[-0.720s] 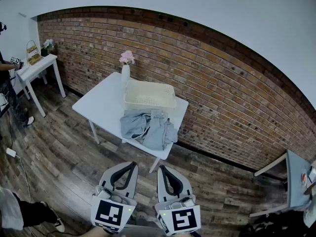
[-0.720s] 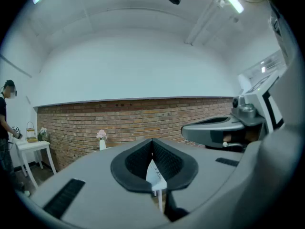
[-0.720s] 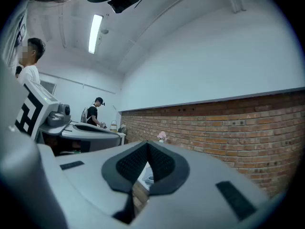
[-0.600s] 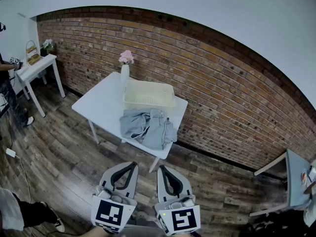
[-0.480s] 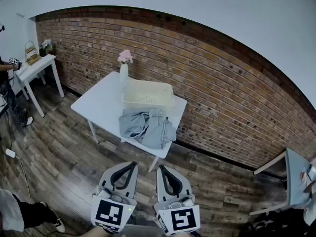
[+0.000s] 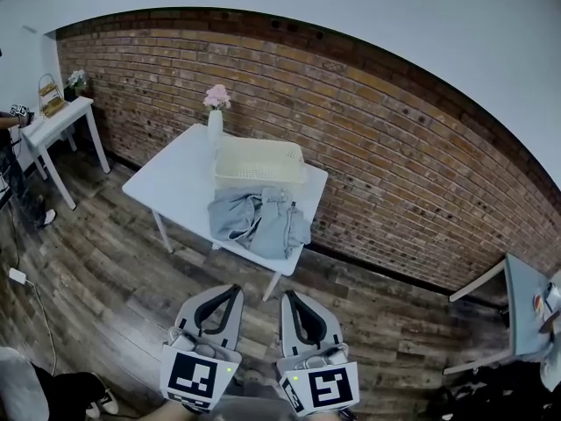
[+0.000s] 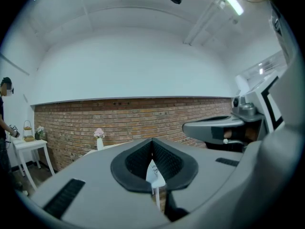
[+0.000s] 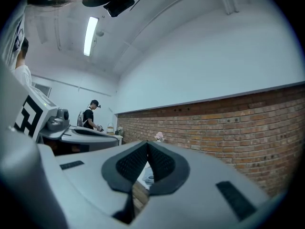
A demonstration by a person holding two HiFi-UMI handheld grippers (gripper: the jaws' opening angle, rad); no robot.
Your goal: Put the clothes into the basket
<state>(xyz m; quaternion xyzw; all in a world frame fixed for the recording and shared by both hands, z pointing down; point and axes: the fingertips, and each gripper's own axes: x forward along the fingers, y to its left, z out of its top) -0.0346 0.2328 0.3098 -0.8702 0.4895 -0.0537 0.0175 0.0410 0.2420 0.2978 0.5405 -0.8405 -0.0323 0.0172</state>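
Note:
A heap of grey-blue clothes (image 6: 259,222) lies on the near end of a white table (image 6: 171,182). Right behind it stands an empty cream basket (image 6: 260,163). My left gripper (image 6: 235,291) and right gripper (image 6: 287,296) hang side by side low in the head view, over the wooden floor and well short of the table. Both are shut with nothing held. In the left gripper view the left gripper (image 7: 152,149) has its jaws pressed together; a sliver of the table shows past them. The right gripper (image 8: 147,151) looks the same in its own view.
A white vase of pink flowers (image 6: 215,112) stands on the table beside the basket. A brick wall (image 6: 394,147) runs behind. A small white side table (image 6: 53,119) and a person (image 8: 89,118) are at the far left. Another table (image 6: 526,310) sits at the right.
The head view has shifted a little, so the table and basket sit slightly higher and further left in the picture. Both grippers keep their place and stay shut.

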